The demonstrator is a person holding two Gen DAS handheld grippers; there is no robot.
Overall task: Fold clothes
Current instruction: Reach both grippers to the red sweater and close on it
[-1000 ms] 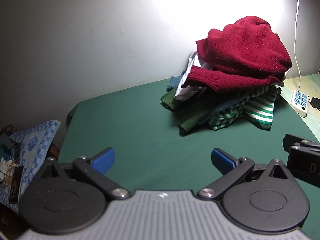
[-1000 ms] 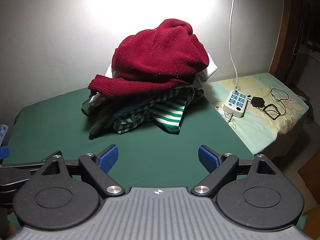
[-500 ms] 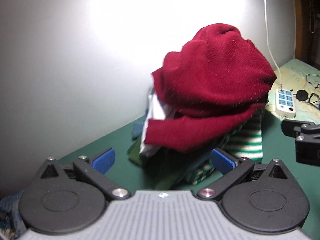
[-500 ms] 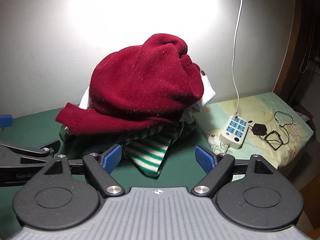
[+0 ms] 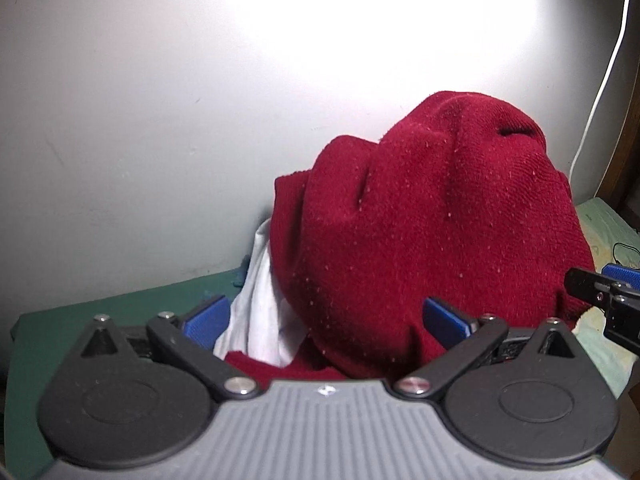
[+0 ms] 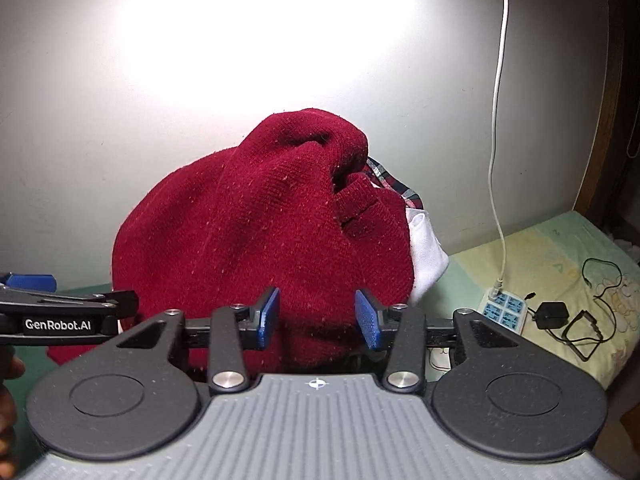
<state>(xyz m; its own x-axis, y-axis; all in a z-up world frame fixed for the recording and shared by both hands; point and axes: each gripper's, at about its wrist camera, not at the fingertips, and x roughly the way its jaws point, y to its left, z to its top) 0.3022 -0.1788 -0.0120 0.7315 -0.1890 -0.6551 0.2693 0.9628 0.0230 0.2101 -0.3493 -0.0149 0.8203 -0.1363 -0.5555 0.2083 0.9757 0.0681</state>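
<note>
A dark red knit sweater [image 5: 432,232] tops a heap of clothes on the green cloth [image 5: 100,308]; a white garment [image 5: 260,312] shows beneath it. My left gripper [image 5: 326,316] stands open and wide, its blue pads on either side of the sweater's lower front. In the right wrist view the same sweater [image 6: 256,240] fills the middle. My right gripper [image 6: 318,314] is closing, its jaws about half apart with sweater fabric between them; no pinched fold shows. The left gripper's fingertip [image 6: 28,280] shows at that view's left edge, and the right's fingertip [image 5: 618,274] at the other view's right edge.
The heap rests against a pale, brightly lit wall. To its right, a white power strip [image 6: 502,306] with a white cable [image 6: 500,160] and a black adapter [image 6: 552,314] lie on a yellow-green sheet [image 6: 560,256]. A plaid and a white garment [image 6: 424,248] stick out behind the sweater.
Both grippers have moved in close to the heap, so the red sweater now fills both views. The right gripper's jaws have narrowed from wide to about half; the left's stay wide.
</note>
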